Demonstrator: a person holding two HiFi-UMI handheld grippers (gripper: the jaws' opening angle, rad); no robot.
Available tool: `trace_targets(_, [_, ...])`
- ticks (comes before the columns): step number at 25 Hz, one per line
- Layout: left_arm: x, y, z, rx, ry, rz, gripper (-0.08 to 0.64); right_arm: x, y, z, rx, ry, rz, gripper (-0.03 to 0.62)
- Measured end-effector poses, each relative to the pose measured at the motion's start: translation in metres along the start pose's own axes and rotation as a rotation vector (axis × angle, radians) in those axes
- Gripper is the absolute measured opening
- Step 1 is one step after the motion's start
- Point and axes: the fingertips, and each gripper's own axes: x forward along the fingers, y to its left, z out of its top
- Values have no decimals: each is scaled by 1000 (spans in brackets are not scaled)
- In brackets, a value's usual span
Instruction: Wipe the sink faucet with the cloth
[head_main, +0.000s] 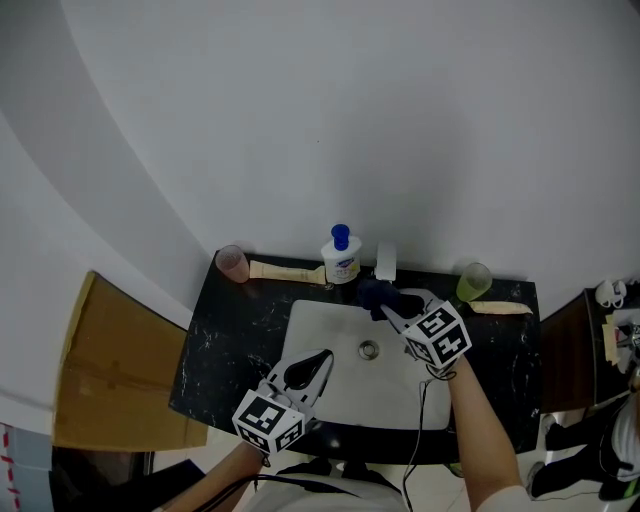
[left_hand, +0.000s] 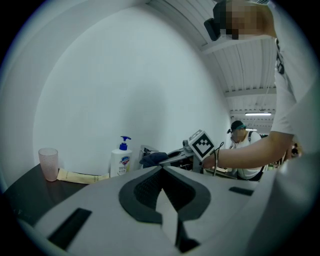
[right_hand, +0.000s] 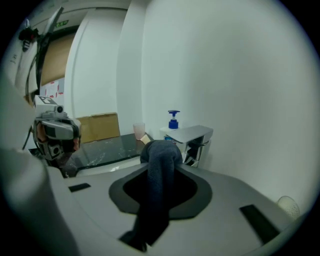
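- We pinch the dark cloth (right_hand: 160, 172) between the right gripper (right_hand: 161, 150) fingers; its bunched end sits just beside the faucet (right_hand: 188, 134) at the sink's (head_main: 300, 322) back edge.
- Our left gripper (left_hand: 161, 171) hangs over the sink's front-left corner, fingers pressed together, empty.

I see black counter (head_main: 222, 345), white sink (head_main: 335, 325) set in its middle. My right gripper (head_main: 392, 312) clamps dark cloth (head_main: 372, 292) just in front of faucet (head_main: 386, 260) at back edge. My left gripper (head_main: 318, 362) hangs over sink's front-left part. Soap bottle (head_main: 341, 258) just left of faucet; pink cup (head_main: 232, 264) at back-left corner, green cup (head_main: 474, 282) near back-right corner. Cardboard (head_main: 115, 370) beyond counter's left edge.
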Motion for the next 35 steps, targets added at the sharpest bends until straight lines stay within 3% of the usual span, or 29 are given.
trace_targets(5, [1, 4, 5, 0, -9, 8, 2, 19, -44, 10, -16, 22, -100, 84])
trace_targets(11, [2, 1, 3, -4, -6, 4, 2, 19, -46, 13, -43, 30, -133, 84])
trace_targets(19, [2, -4, 2, 0, -11, -10, 2, -8, 12, -5, -65, 42, 1, 83])
trace_targets(22, [2, -6, 1, 1, -11, -13, 2, -9, 16, -9, -80, 50, 15, 84])
trace_targets(31, [-4, 1, 1, -4, -3, 2, 2, 22, -48, 13, -62, 74, -95, 84])
trace_targets(35, [-8, 3, 1, 0, -6, 7, 2, 20, -43, 12, -60, 67, -109, 84])
